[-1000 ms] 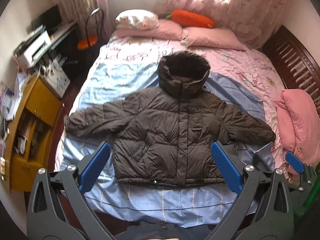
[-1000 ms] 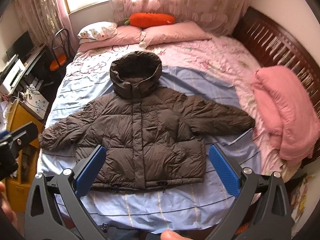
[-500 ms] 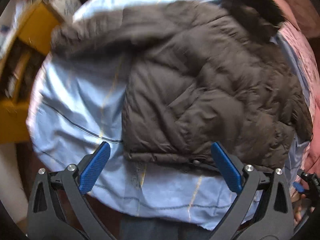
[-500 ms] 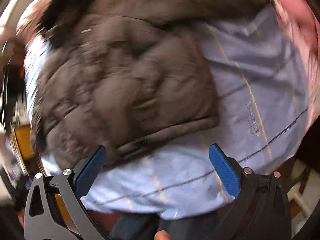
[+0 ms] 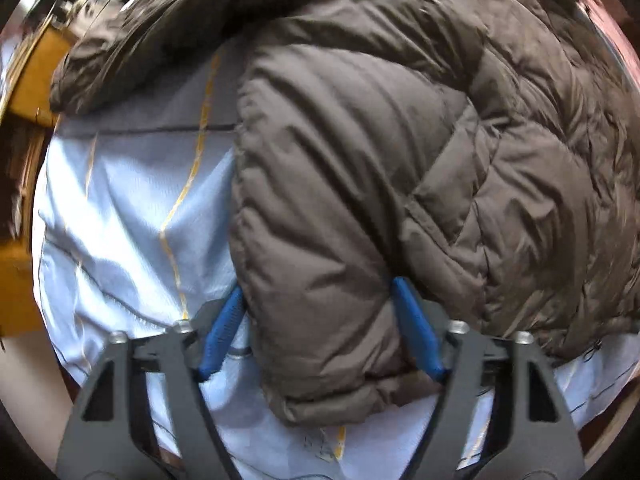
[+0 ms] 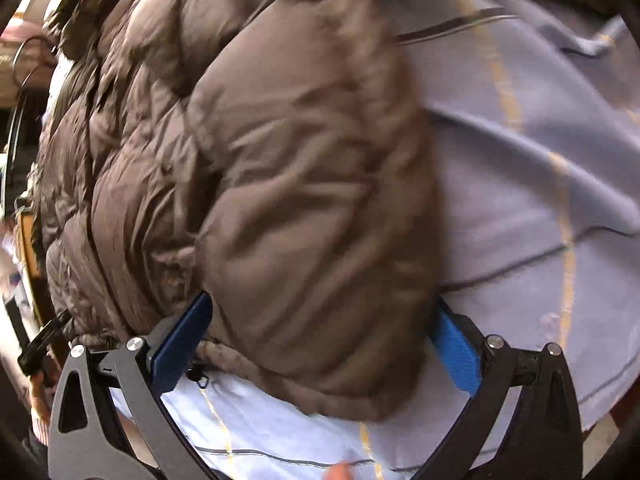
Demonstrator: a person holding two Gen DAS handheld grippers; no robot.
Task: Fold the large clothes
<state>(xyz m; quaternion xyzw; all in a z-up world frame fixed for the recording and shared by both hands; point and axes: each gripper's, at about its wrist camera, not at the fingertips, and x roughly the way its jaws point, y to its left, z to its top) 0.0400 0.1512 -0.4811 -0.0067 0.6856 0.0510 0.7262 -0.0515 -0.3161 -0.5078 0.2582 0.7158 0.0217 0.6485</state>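
You are taking hold of the brown puffer jacket at its two bottom corners, the opening grab of the fold, as it is lying front-up on the pale blue striped bedsheet. Your left gripper has just been closing, and its blue pads are pinching one hem corner of the jacket. Your right gripper has just begun closing, and its jaws are standing wide around the jacket's other hem corner; whether the pads are pressing yet is unclear. Next, by the look of it, you are needing a firm bite through slippery, air-filled quilting before lifting the hem toward the jacket's collar. The shell is looking smooth, creased and bulky.
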